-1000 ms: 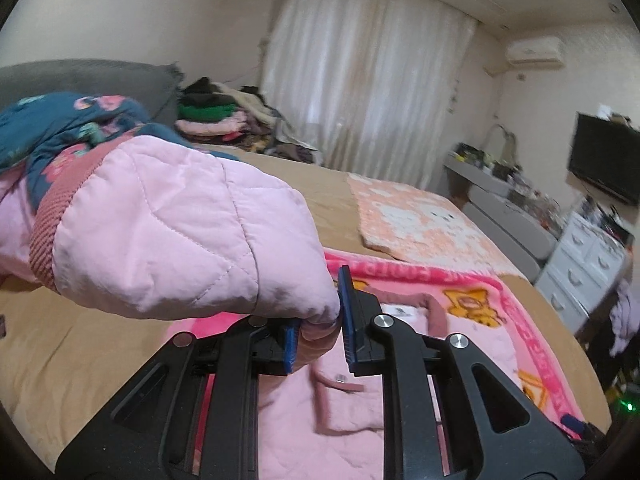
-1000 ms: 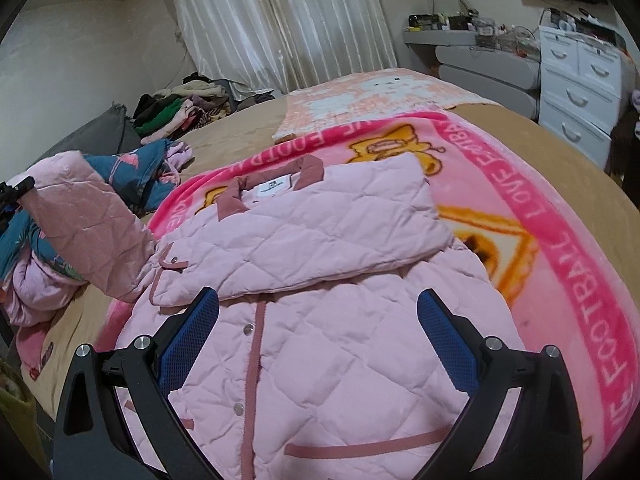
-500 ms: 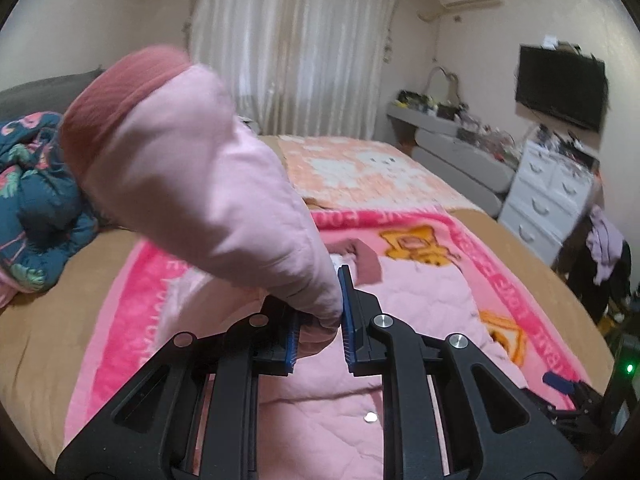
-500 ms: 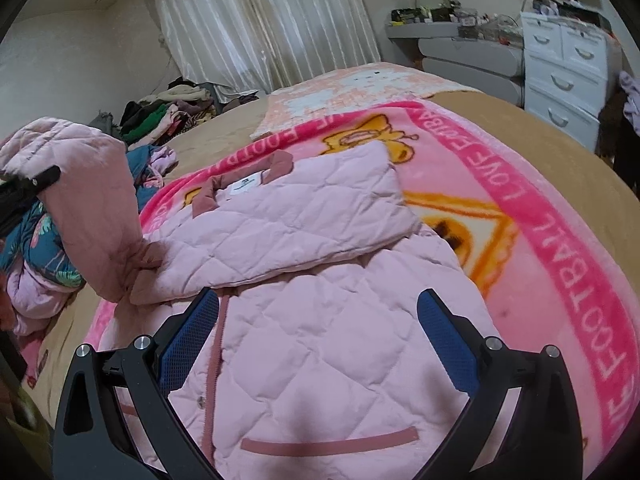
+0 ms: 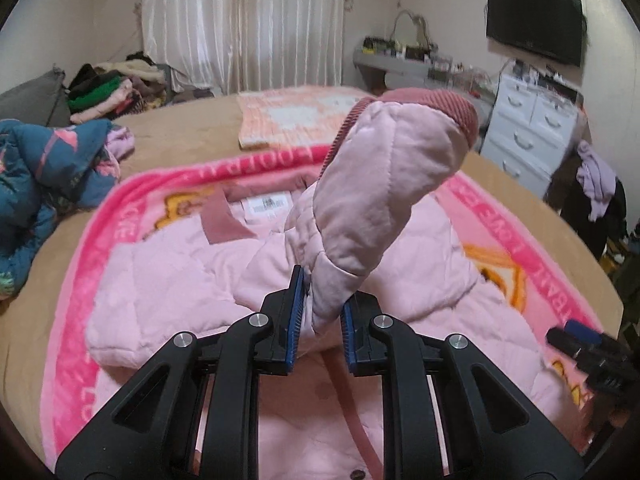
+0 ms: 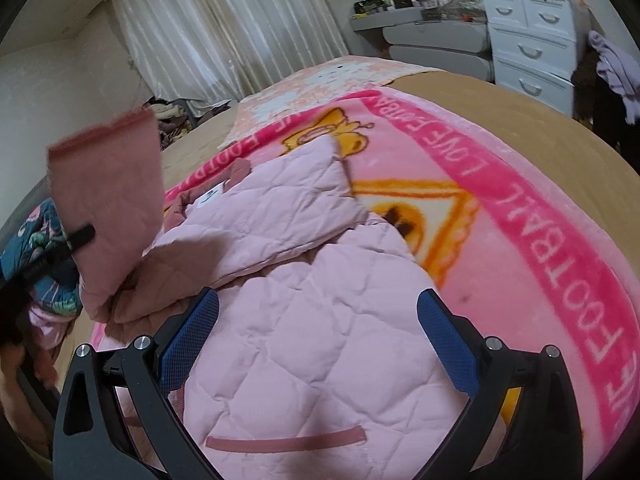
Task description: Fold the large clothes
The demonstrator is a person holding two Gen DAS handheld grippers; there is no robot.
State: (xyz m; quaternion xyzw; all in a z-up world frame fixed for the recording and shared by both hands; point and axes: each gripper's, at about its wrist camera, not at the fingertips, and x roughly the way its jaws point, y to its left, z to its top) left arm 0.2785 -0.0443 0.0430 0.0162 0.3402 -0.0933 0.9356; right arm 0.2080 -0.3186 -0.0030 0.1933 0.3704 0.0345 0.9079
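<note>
On the bed [image 5: 188, 136], over a bright pink blanket [image 6: 532, 216] with white letters and orange cartoon figures, lies a pale pink quilted jacket [image 6: 320, 344]. Its padding is stitched in a diamond pattern, and the collar, the front placket and a pocket trim are in a darker dusty pink. A white label shows inside the collar [image 5: 224, 222]. One sleeve is already folded flat across the chest. The other sleeve [image 5: 372, 200] is lifted up above the jacket, and its ribbed dusty-pink cuff [image 5: 444, 106] points upward and to the right. The left gripper [image 5: 320, 316] is clamped on this sleeve near its lower part, with the blue pads pressing the fabric from both sides. The right gripper [image 6: 318, 344] hangs just above the lower front of the jacket with its fingers wide apart, holding nothing. A dark blue floral garment [image 5: 44, 168] lies crumpled at the left edge of the bed.
</note>
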